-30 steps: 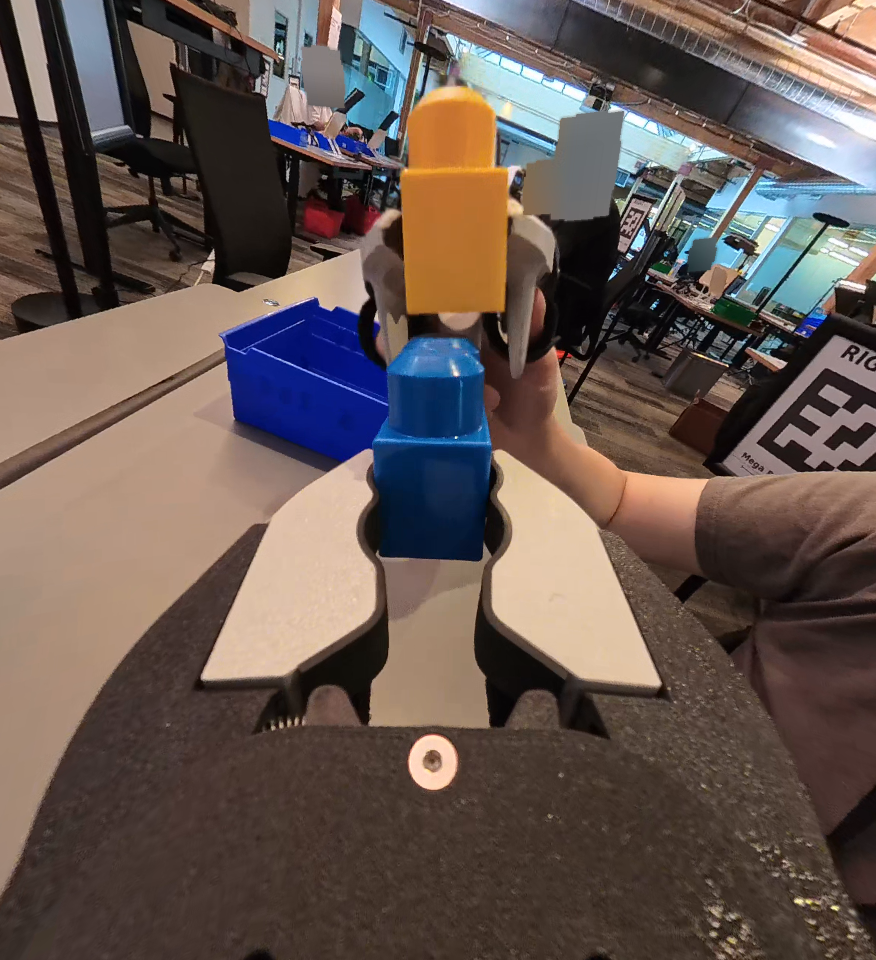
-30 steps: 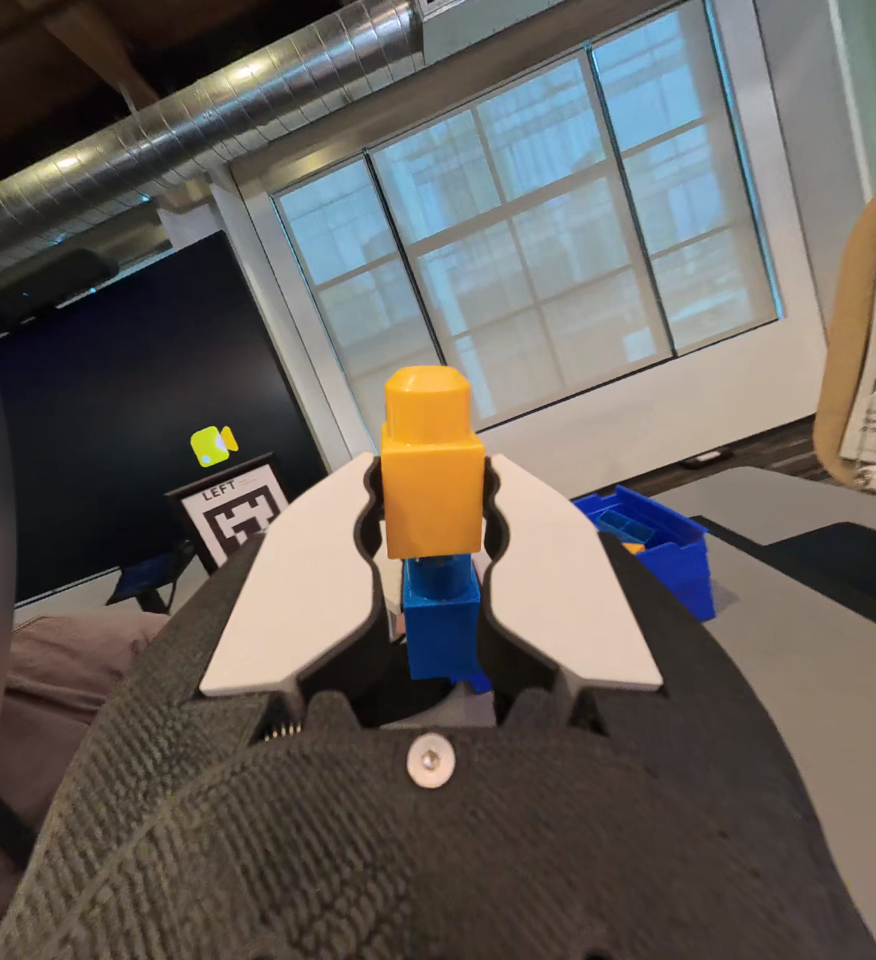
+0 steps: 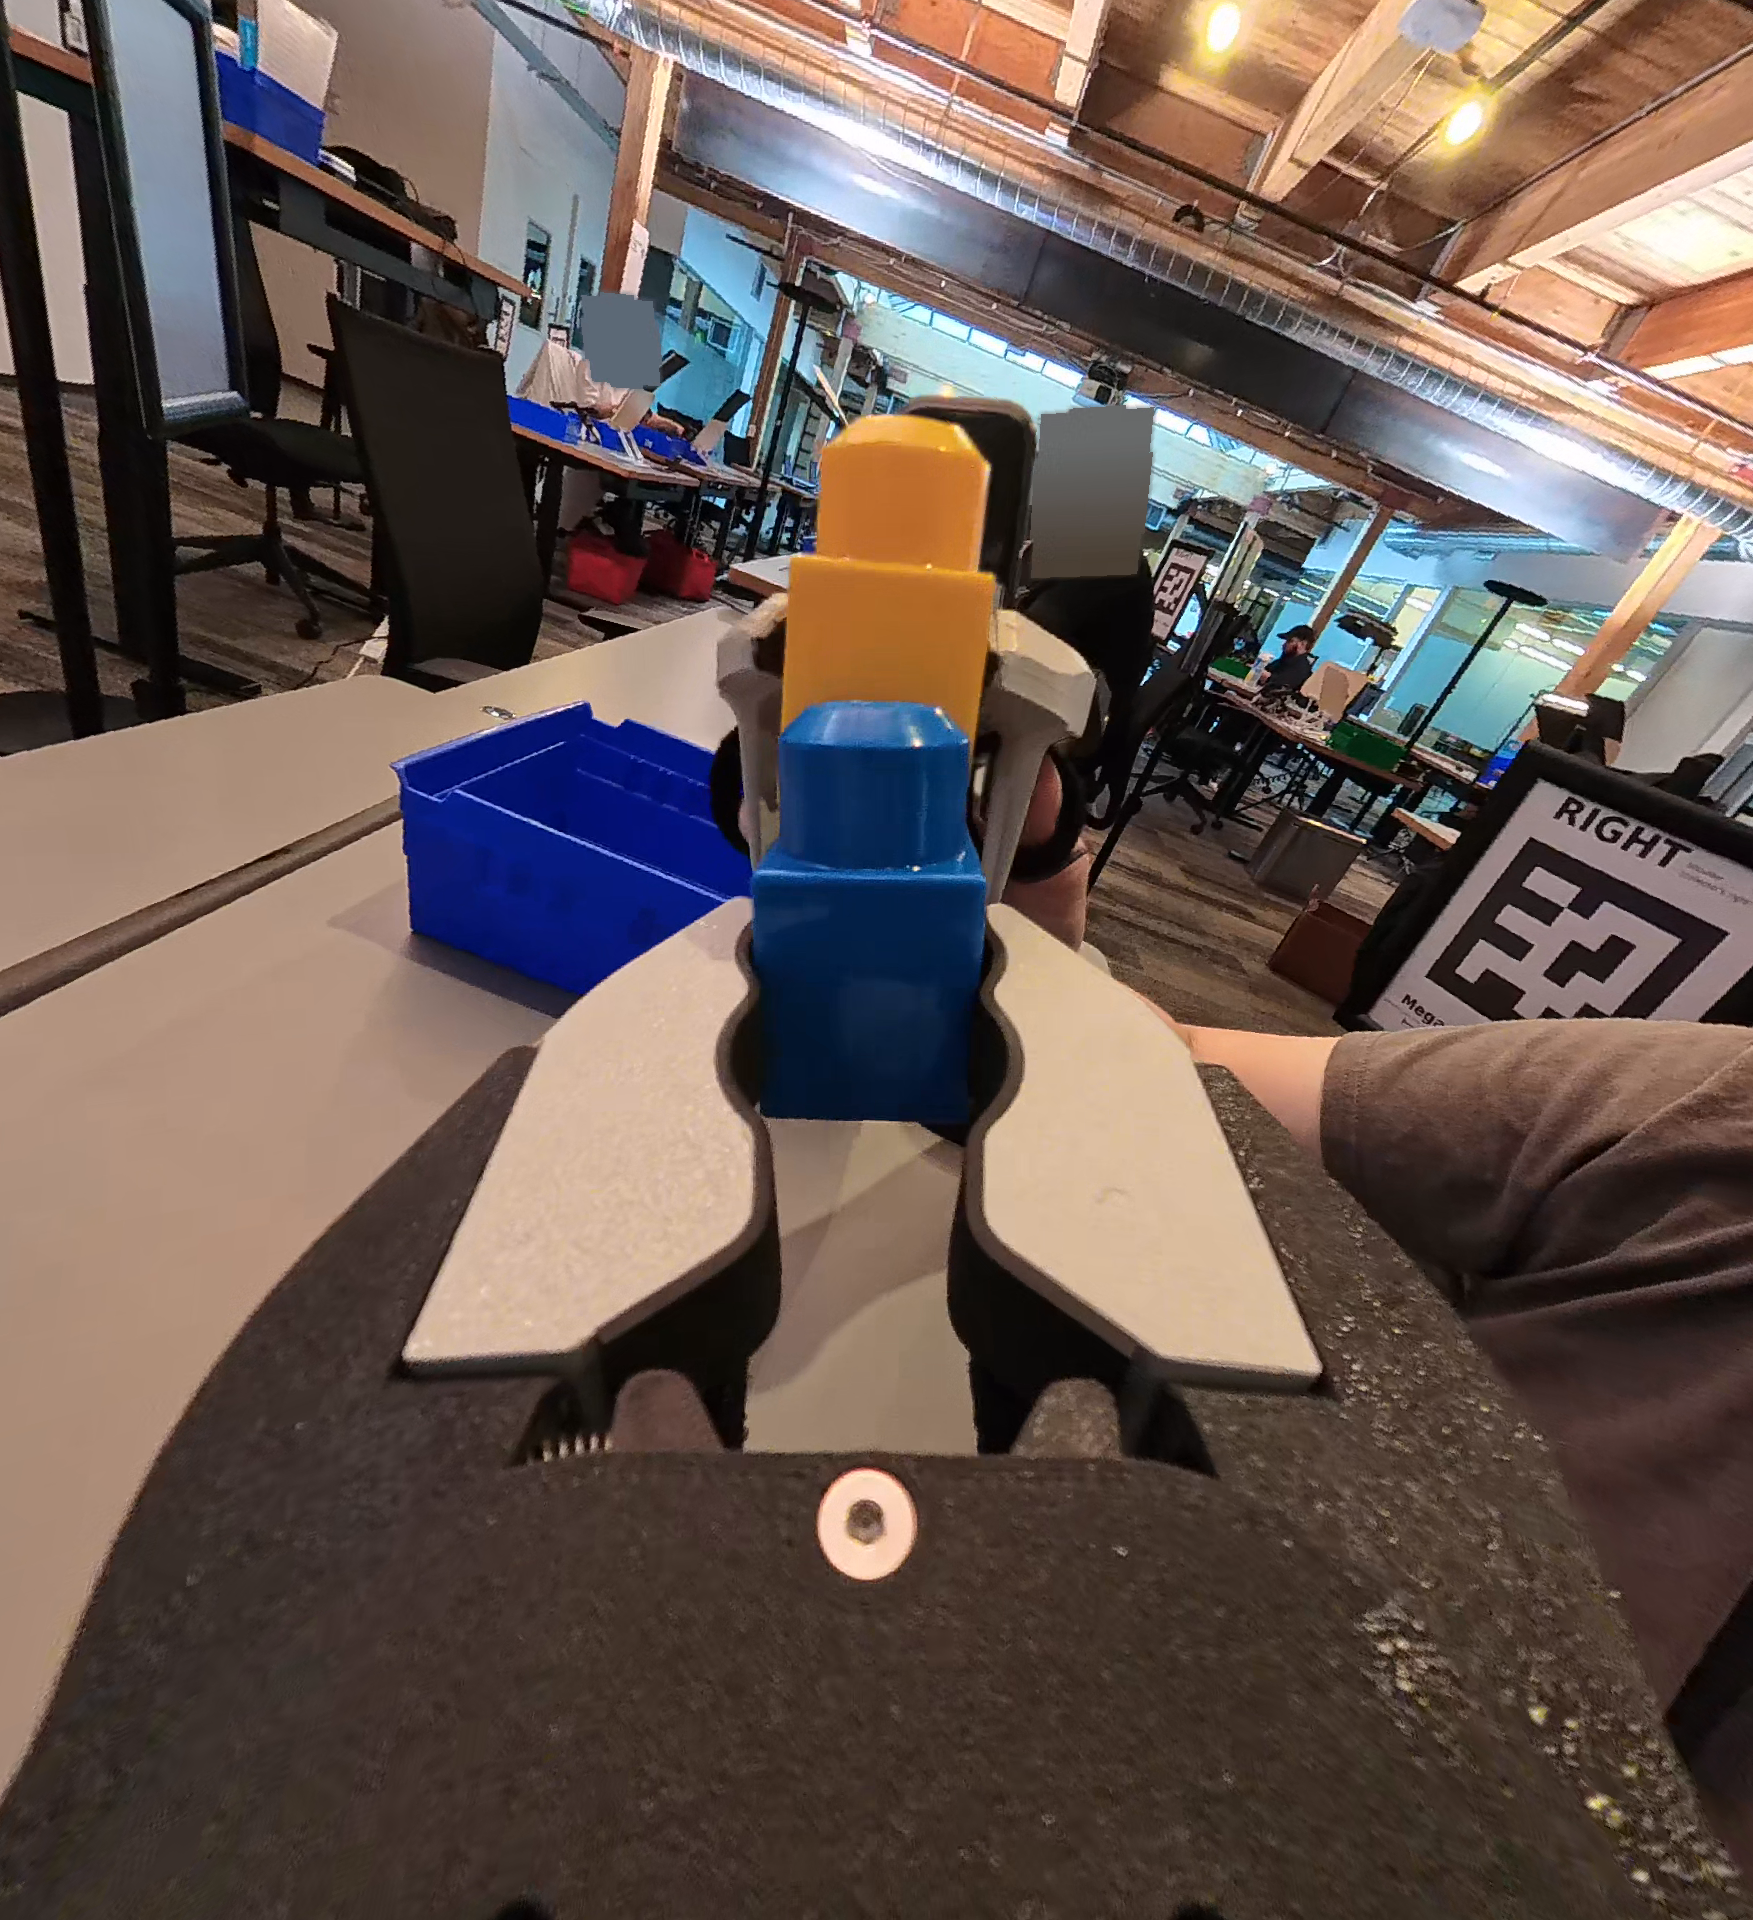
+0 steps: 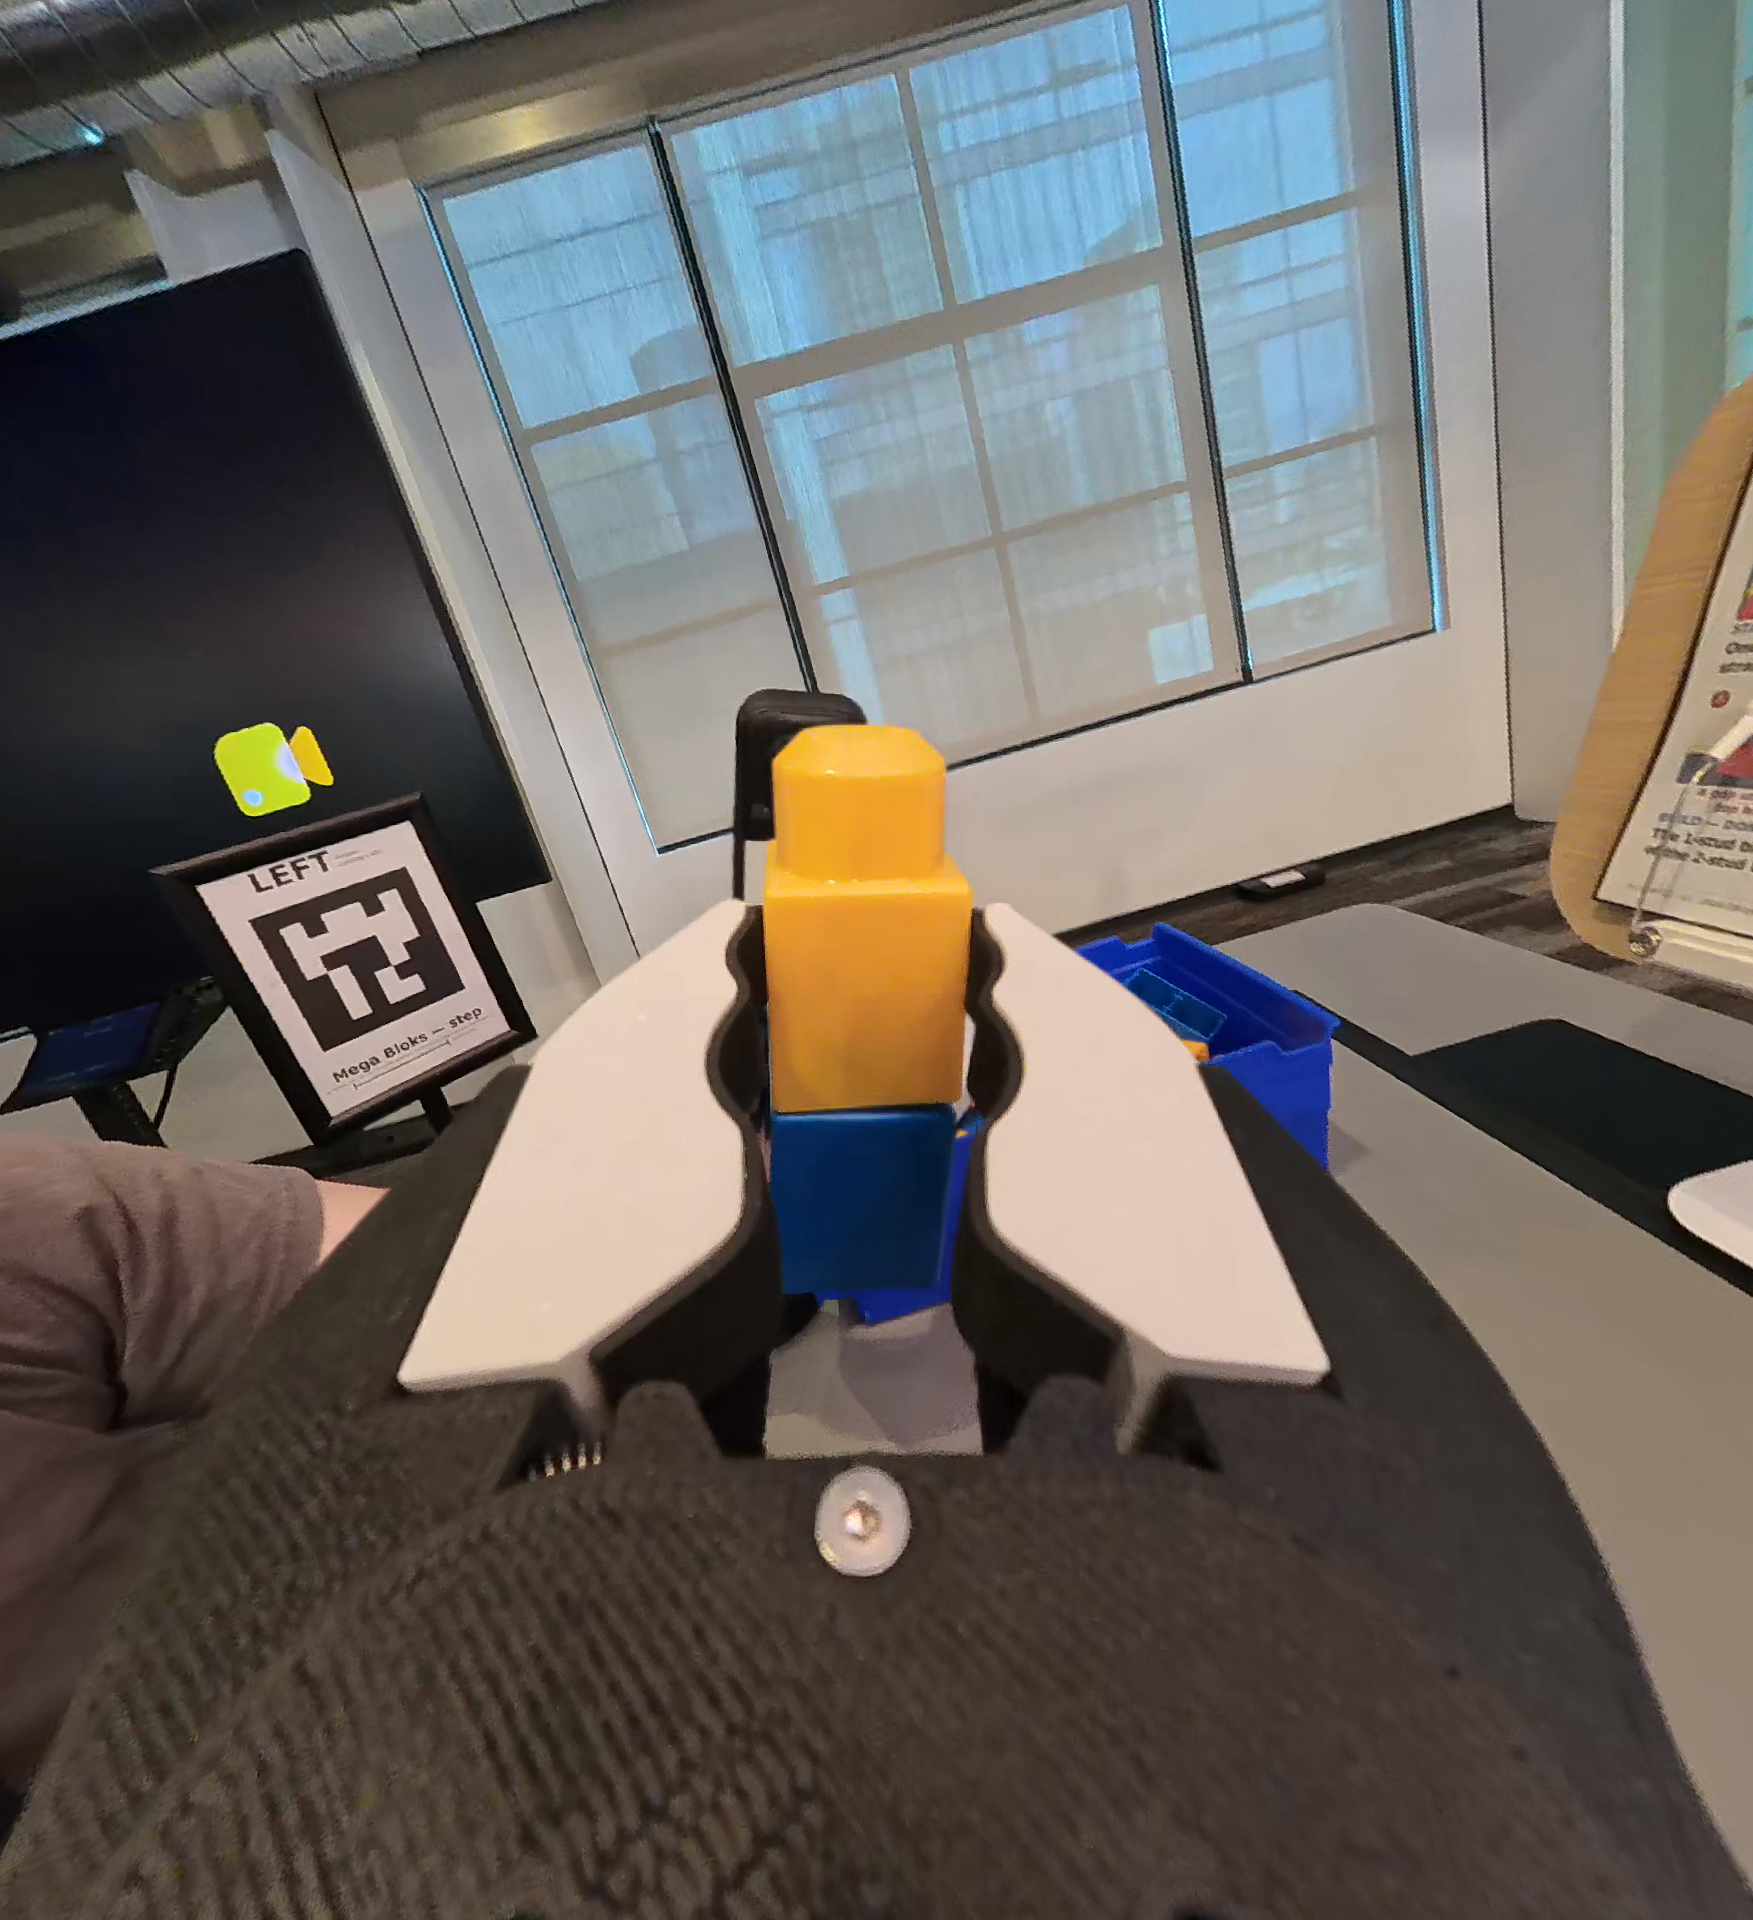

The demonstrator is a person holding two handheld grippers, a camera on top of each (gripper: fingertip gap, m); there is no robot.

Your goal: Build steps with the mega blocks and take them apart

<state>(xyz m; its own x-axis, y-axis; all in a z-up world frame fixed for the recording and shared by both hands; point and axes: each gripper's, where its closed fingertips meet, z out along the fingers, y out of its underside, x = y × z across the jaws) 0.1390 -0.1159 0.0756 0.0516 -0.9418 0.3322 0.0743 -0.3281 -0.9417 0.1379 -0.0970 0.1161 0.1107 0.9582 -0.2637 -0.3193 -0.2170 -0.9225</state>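
both jaws clamp: left gripper (image 3: 867, 1023) on the blue block (image 3: 867, 997), right gripper (image 4: 861, 1023) on the yellow block (image 4: 864, 987). a second ago apart, yellow now sits pressed onto blue's far stud, making a step.

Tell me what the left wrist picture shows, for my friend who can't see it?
The left gripper pinches a blue block, while the right gripper just behind holds a yellow block a little higher. A blue bin sits on the grey table beyond.
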